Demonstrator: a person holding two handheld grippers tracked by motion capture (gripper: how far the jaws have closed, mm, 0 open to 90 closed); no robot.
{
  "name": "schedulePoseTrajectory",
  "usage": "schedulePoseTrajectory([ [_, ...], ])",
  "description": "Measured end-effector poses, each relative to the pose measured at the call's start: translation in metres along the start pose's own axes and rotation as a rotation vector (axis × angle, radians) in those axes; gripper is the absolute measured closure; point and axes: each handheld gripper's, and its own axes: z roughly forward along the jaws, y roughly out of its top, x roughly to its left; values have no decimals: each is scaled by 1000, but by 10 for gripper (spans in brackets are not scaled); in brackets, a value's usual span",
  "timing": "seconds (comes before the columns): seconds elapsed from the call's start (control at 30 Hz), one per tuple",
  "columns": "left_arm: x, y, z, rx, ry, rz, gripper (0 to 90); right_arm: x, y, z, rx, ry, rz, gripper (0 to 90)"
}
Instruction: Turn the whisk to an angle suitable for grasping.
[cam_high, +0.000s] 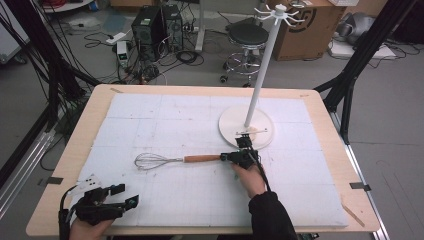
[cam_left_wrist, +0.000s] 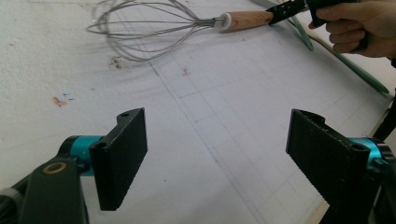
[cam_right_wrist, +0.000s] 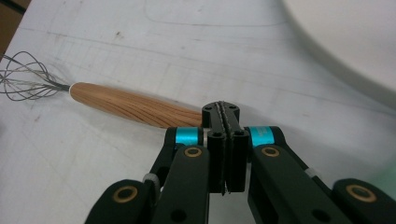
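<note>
Wire whisk (cam_high: 172, 160) with striped wooden handle, lying flat on the white mat (cam_high: 150, 125)

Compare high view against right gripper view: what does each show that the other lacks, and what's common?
High view adds: the tall white pole stand with hooks on top, and the left gripper, jaws open, near the table's front edge. Right gripper view adds: close-up wood grain, and jaws pressed shut at the handle's end. Shared: right gripper, wire whisk with wooden handle, the stand's round white base.
</note>
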Motion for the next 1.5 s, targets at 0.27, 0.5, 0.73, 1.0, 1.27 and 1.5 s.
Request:
schedulePoseTrajectory([
  [0.27,0,0,0,1,-1,7,212,34,7,29,23,38,-24,896],
  [0.5,3,-1,-2,2,-3,12,212,47,7,35,19,51,-45,895],
  [0.73,5,-1,-2,-5,-5,5,212,37,-10,-18,-76,74,-91,412],
  [1.0,1,5,8,8,-20,27,212,26,-49,-74,-175,46,-169,209],
  [1.27,2,10,14,5,-24,20,212,1,-77,-102,-217,27,-144,209],
  [1.5,-4,24,24,11,-53,37,233,-21,-95,-123,-237,19,-109,211],
])
